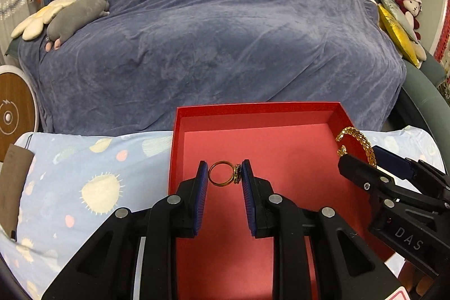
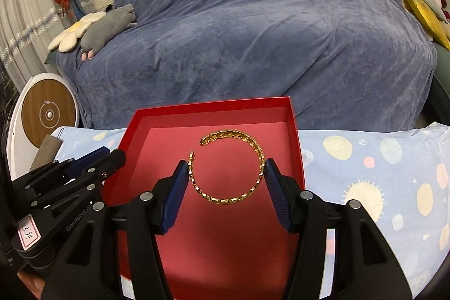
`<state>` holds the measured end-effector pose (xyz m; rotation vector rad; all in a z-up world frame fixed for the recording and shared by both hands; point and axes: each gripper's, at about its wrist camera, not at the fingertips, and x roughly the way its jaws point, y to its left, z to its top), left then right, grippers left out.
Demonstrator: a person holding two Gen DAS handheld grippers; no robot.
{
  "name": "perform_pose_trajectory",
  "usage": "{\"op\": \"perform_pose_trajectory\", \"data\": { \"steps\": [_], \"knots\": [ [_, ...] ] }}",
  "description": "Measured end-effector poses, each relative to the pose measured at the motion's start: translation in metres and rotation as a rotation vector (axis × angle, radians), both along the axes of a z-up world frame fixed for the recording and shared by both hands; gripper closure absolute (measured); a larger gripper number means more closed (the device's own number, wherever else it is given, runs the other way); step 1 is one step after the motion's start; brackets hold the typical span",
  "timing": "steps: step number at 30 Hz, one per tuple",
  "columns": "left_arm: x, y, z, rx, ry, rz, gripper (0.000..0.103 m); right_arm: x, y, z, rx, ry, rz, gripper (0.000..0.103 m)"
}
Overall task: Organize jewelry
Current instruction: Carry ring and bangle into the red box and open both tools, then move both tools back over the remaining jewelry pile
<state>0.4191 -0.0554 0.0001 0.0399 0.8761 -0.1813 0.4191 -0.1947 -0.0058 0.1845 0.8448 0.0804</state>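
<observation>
A gold ring (image 1: pixel 223 174) with a dark jewelled top is pinched between the blue pads of my left gripper (image 1: pixel 224 174), held above the floor of the red box (image 1: pixel 281 114). My right gripper (image 2: pixel 227 173) is shut on a gold open chain-link bangle (image 2: pixel 227 169), its pads pressing the bangle's two sides over the same red box (image 2: pixel 213 107). In the left wrist view the right gripper (image 1: pixel 362 159) comes in from the right with the bangle (image 1: pixel 357 139) at the box's right wall. The left gripper (image 2: pixel 92 159) shows at the left of the right wrist view.
The box lies on a light blue patterned cloth (image 1: pixel 84 173). Behind it is a sofa under a blue-grey blanket (image 1: pixel 219 27) with plush toys (image 1: pixel 78 13) at the left and a gold cushion (image 1: pixel 396 33) at the right. A round wooden-faced device (image 2: pixel 49 114) stands at the left.
</observation>
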Motion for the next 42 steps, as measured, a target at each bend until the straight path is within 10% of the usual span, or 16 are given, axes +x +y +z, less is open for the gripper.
{"op": "perform_pose_trajectory", "data": {
  "steps": [5, 7, 9, 27, 42],
  "knots": [
    [0.025, 0.001, -0.018, -0.014, 0.048, 0.036, 0.073, 0.018, -0.002, -0.013, -0.040, 0.012, -0.023, 0.037],
    [0.027, 0.002, -0.022, -0.006, 0.039, 0.071, 0.046, 0.018, -0.003, -0.014, -0.049, -0.007, -0.029, 0.024],
    [0.025, 0.003, -0.024, -0.008, 0.026, 0.086, 0.041, 0.016, -0.005, -0.016, -0.059, -0.026, -0.032, 0.018],
    [-0.125, 0.036, 0.033, 0.009, -0.102, 0.008, 0.028, -0.150, -0.025, 0.024, 0.028, -0.092, -0.018, 0.018],
    [-0.261, 0.055, -0.034, 0.001, 0.034, -0.055, 0.027, -0.273, -0.014, -0.014, 0.027, 0.006, -0.062, 0.018]
  ]
}}
